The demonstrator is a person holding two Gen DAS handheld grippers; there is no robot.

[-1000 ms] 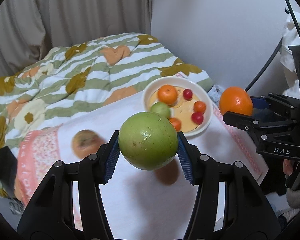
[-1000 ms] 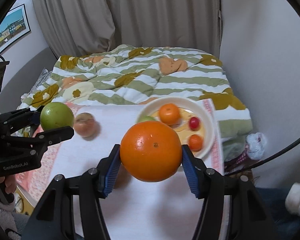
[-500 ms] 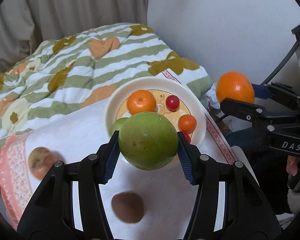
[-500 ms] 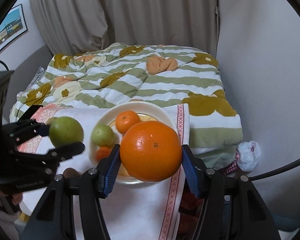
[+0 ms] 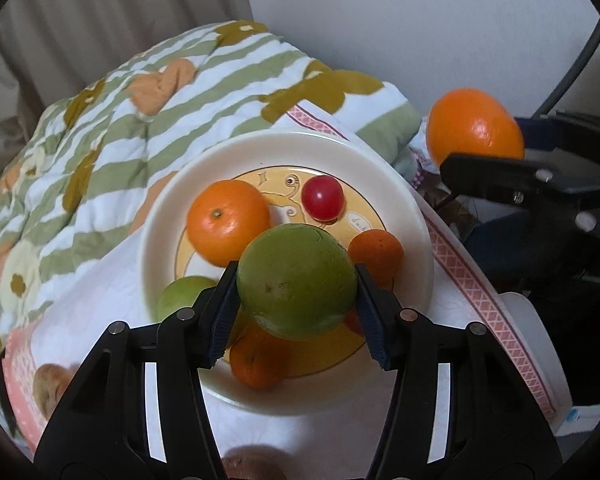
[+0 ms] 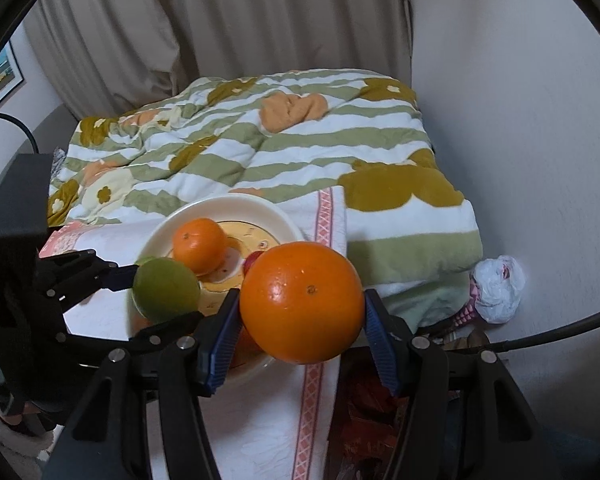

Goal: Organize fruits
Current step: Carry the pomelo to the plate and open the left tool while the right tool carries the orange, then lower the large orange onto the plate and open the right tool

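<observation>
My left gripper [image 5: 296,316] is shut on a green apple [image 5: 296,280] and holds it just above a cream plate [image 5: 404,216]. The plate holds a tangerine [image 5: 228,226], a red cherry tomato [image 5: 323,197], a smaller green fruit [image 5: 180,300] and small orange fruits [image 5: 376,252]. My right gripper [image 6: 302,332] is shut on a large orange [image 6: 302,302] and hovers at the plate's [image 6: 276,216] right edge. In the left wrist view the orange [image 5: 474,126] sits off to the right of the plate. In the right wrist view the green apple [image 6: 166,290] is over the plate's left side.
The plate lies on a white cloth with pink borders [image 5: 468,276]. A brownish fruit [image 5: 50,384] lies on the cloth at the left, another [image 5: 252,464] at the near edge. A striped floral quilt [image 6: 284,152] lies behind. A wall [image 6: 520,120] stands right.
Both grippers have moved forward toward the plate. The green apple now hangs over the plate's middle, and the orange has come closer to its right edge.
</observation>
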